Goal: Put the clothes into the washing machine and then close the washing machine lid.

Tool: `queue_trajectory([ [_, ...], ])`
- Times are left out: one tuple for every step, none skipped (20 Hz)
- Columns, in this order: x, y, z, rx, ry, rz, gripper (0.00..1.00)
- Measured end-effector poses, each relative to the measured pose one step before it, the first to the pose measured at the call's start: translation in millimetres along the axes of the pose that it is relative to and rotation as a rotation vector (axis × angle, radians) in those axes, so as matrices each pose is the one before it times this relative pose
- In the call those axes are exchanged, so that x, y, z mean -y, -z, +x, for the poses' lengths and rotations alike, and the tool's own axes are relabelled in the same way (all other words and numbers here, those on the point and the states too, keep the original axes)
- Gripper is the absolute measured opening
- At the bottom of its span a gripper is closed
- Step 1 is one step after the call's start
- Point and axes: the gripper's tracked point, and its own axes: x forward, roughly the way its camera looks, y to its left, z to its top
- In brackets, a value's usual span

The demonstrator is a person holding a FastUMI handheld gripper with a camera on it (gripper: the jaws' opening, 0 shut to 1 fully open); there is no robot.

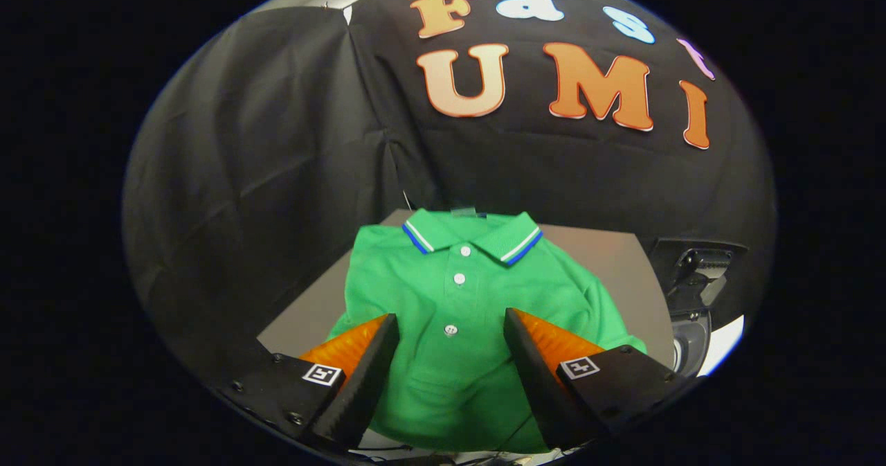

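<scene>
Polo shirt [457, 314]: bright solid green, body and sleeves the same shade. Collar [474, 234] green, edged with thin white and blue stripes along both flaps. Three small white buttons [459, 279] in a line down the placket, centre of frame. Table [602, 258] under the shirt: plain grey-beige, no pattern, showing at the shirt's left and right. Gripper [451, 324] spread wide over the shirt front, touching nothing; its mounts at the lower frame are black, each carrying a small white square tag with a black mark. Washing machine [695, 293] at right: black upper part, grey and white below.
</scene>
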Motion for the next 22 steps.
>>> queue_trajectory([
  [-1.56, -9.41, 2.60, 0.04593, 0.00556, -0.01420, 0.98],
  [2.52, 3.38, -0.45, -0.02514, 0.00427, -0.00429, 0.98],
  [0.91, -0.58, 0.70, 0.00981, 0.00087, 0.00618, 0.97],
  [1.21, 2.81, 2.16, -0.00708, 0.00305, 0.00987, 0.98],
  [2.23, -0.55, -1.40, -0.00604, 0.00093, 0.00403, 0.95],
  [0.46, 0.02, 3.13, -0.00573, 0.00080, 0.00493, 0.86],
  [1.73, -0.68, 0.57, -0.00726, -0.00148, 0.00235, 0.77],
  [2.15, -1.67, 1.00, -0.00081, -0.00206, 0.00122, 0.68],
  [0.49, -1.30, 2.34, 0.00789, -0.01106, 0.01017, 0.60],
  [-1.80, -1.80, 1.17, 0.00096, -0.01609, -0.01421, 0.51],
  [0.39, 0.20, 1.70, -0.00150, -0.02080, -0.01876, 0.42],
  [0.46, 0.65, -0.61, -0.00074, -0.01638, -0.00795, 0.34],
  [1.25, -2.39, 0.85, 0.02310, -0.00872, 0.01265, 0.24],
  [2.42, -2.72, -6.04, 0.03929, 0.00000, 0.01196, 0.15],
  [1.66, -2.06, -0.86, 0.02565, -0.00357, -0.01029, 0.08],
  [-3.41, -10.17, -2.68, 0.06087, -0.00519, -0.01032, 0.08],
  [-1.25, -16.46, -7.98, 0.08126, -0.00193, -0.01190, 0.08],
  [3.27, -15.97, -7.92, 0.06720, 0.00751, -0.01745, 0.08],
  [4.49, -17.15, -8.39, 0.05063, 0.00576, -0.00890, 0.08],
  [2.97, -17.61, -7.92, 0.03857, 0.00052, 0.00585, 0.08],
  [3.55, -13.44, -8.99, 0.02994, -0.00196, 0.01744, 0.08],
  [1.77, -7.31, -9.23, 0.02138, -0.00662, 0.01600, 0.08],
])
